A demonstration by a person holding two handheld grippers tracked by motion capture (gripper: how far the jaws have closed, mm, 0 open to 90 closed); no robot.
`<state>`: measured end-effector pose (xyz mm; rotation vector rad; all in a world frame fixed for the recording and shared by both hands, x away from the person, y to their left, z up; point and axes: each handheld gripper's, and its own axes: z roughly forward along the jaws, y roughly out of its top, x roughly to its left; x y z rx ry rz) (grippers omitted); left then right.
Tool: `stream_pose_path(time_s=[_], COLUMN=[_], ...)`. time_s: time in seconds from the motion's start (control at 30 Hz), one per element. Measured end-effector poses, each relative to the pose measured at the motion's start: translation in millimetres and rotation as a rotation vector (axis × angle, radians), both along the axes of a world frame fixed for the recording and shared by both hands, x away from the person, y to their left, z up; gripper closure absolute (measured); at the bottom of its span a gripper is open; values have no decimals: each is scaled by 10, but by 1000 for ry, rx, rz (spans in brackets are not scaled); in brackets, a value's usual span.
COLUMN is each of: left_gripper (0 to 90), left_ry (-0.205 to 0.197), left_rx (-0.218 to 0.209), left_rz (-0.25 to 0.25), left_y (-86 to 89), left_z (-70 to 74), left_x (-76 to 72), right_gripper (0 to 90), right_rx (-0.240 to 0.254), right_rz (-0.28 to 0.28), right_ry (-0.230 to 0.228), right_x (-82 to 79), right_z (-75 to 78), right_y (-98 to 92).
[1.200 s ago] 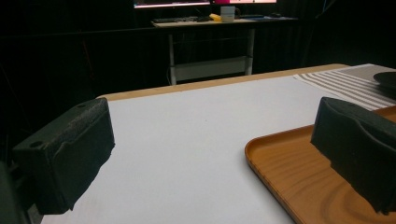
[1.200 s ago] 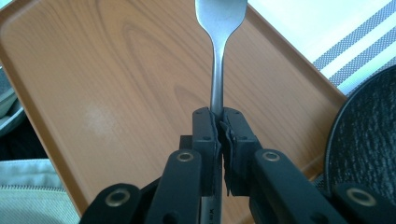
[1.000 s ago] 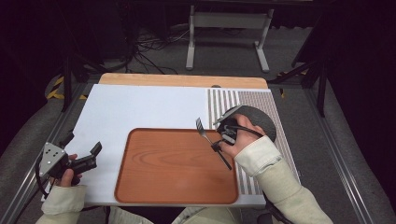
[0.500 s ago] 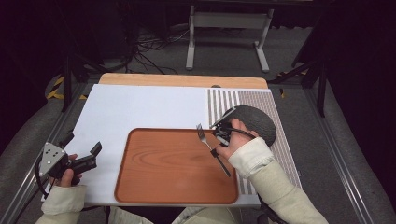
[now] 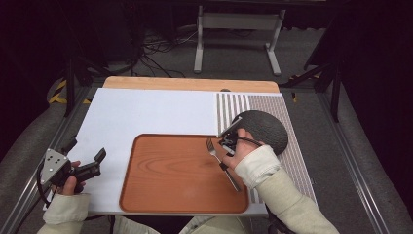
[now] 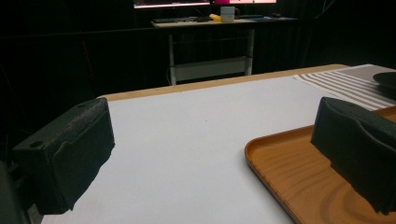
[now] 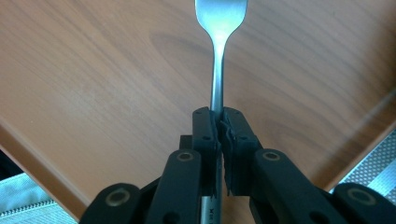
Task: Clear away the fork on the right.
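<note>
Right gripper (image 7: 219,122) clamped on fork (image 7: 218,56) over tray (image 5: 165,195), seemingly above it; left gripper (image 6: 215,154) spread apart at near left.

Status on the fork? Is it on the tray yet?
Done: the right gripper is shut on the fork, gripping its handle. In hand: the fork is over the wooden tray, near its right edge; whether it touches the tray is unclear. Left: setting it down and releasing. The left gripper sits open at the table's left edge, holding nothing.
</note>
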<state>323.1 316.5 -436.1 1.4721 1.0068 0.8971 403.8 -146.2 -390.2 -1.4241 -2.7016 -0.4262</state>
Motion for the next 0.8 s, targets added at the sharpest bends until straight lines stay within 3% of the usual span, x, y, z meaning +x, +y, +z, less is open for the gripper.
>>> stream_pose_path(time_s=[0.43,0.8], left_gripper=[0,0], left_ry=[3,-2], left_rx=[1,-2], left_rz=[1,2], left_y=[2,2], left_z=[1,0], left_x=[-1,-1], right_gripper=[843,842], right_rx=[-31,-29], right_rz=[-41,-54], right_ry=[63,61], right_x=[4,25], right_z=[-105,-173], right_y=[14,13])
